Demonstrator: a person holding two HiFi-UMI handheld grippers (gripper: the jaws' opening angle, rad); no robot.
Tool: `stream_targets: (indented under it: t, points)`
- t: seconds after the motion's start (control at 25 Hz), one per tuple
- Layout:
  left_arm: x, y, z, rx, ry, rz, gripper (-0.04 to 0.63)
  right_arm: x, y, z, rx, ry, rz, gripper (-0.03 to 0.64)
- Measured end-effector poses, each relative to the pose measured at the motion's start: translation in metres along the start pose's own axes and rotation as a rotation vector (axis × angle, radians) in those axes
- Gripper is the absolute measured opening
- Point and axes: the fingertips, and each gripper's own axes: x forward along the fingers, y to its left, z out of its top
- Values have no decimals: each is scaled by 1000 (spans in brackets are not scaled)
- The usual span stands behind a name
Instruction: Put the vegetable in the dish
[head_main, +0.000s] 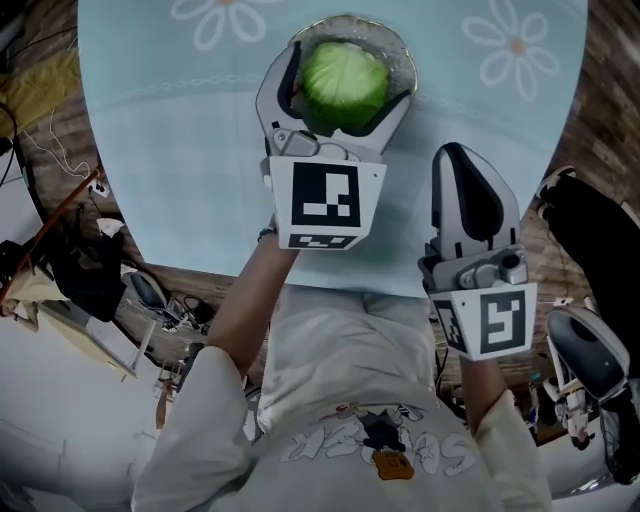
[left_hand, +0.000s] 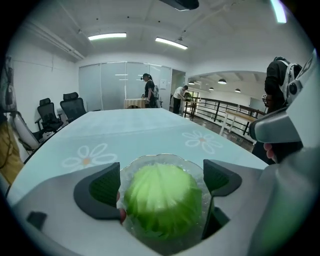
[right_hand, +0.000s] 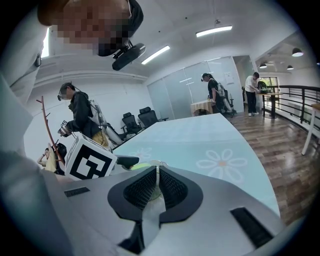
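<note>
- Currently we see the left tongs spread wide, one jaw on each side of the cabbage, not clamped on it.
- Cabbage sits in the glass dish on the pale blue surface.
- Left gripper view: left pad close to the cabbage, gap at the right pad.
- Small reddish thing by the left pad; we can't tell what it is.
- Right tongs closed pad to pad, nothing held, over the surface's near edge, apart from the dish.
</note>
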Motion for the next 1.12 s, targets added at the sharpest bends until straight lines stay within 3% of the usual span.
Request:
stream_targets:
  t: [0.52,0.92,1.12]
  points:
    - [-28,8,13,-51,-17,54,502,-13,8,15,-18,-27,0,23]
    - [-62,-2,33,-73,-73,2,413,-30,28,30,-61,-54,6,23]
    - [-84,-6,44,-59,-89,-4,408,-40,38,41,-78,-74,8,23]
